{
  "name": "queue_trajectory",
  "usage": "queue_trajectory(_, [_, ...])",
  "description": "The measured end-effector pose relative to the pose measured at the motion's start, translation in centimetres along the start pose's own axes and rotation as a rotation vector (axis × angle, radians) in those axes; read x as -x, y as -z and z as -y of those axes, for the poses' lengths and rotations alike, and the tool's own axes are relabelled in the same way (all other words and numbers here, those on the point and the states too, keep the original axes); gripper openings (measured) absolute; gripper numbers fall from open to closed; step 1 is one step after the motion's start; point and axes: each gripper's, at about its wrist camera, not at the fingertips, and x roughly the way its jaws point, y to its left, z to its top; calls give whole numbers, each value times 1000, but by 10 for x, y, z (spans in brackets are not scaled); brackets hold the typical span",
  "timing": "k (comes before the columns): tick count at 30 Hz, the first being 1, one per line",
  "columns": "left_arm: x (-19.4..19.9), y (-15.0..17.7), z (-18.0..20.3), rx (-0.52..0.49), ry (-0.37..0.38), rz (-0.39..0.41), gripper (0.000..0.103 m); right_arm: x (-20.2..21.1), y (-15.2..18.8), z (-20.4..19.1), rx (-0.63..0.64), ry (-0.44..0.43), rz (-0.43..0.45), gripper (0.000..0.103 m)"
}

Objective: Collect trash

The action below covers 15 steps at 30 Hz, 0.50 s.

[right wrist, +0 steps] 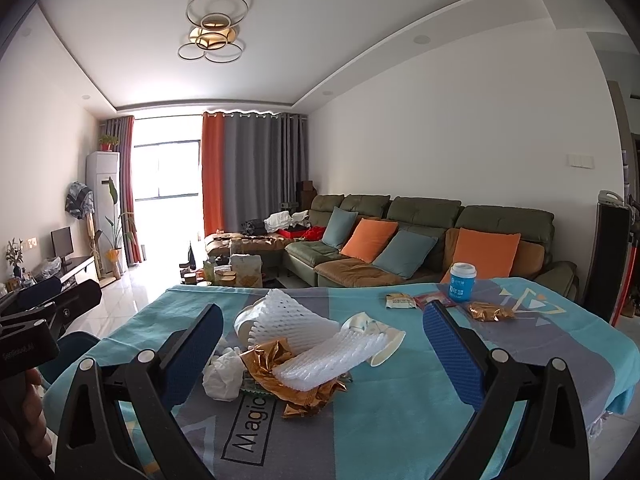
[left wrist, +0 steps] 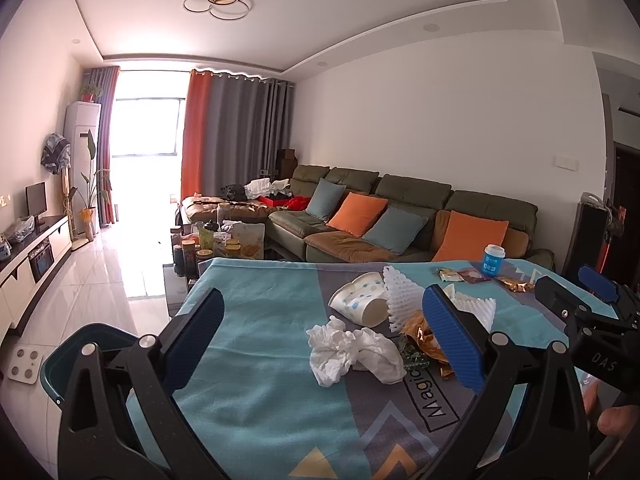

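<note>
Trash lies on a table with a teal and grey cloth [left wrist: 260, 400]. In the left wrist view I see a crumpled white tissue [left wrist: 352, 350], a tipped paper cup [left wrist: 362, 298], white foam netting [left wrist: 400, 300] and gold foil wrappers [left wrist: 426, 344]. My left gripper [left wrist: 324, 340] is open and empty, above the cloth just before the tissue. In the right wrist view the foam netting [right wrist: 316, 356], gold foil [right wrist: 268, 356], tissue [right wrist: 224, 376] and a paper cup [right wrist: 380, 338] lie ahead. My right gripper [right wrist: 322, 344] is open and empty above them.
A teal bin [left wrist: 68, 356] stands on the floor at the table's left edge. A blue lidded cup [right wrist: 462, 282], snack packets [right wrist: 400, 301] and another gold wrapper [right wrist: 490, 312] lie at the table's far side. A green sofa [right wrist: 432, 240] stands behind. The right gripper shows at right in the left wrist view [left wrist: 596, 300].
</note>
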Motion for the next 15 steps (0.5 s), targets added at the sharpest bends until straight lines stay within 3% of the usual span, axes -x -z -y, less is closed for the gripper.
queue_trajectory(15, [-5,-1,-1,4,1,-12,98,-7,2,-3,2,0,-13,97])
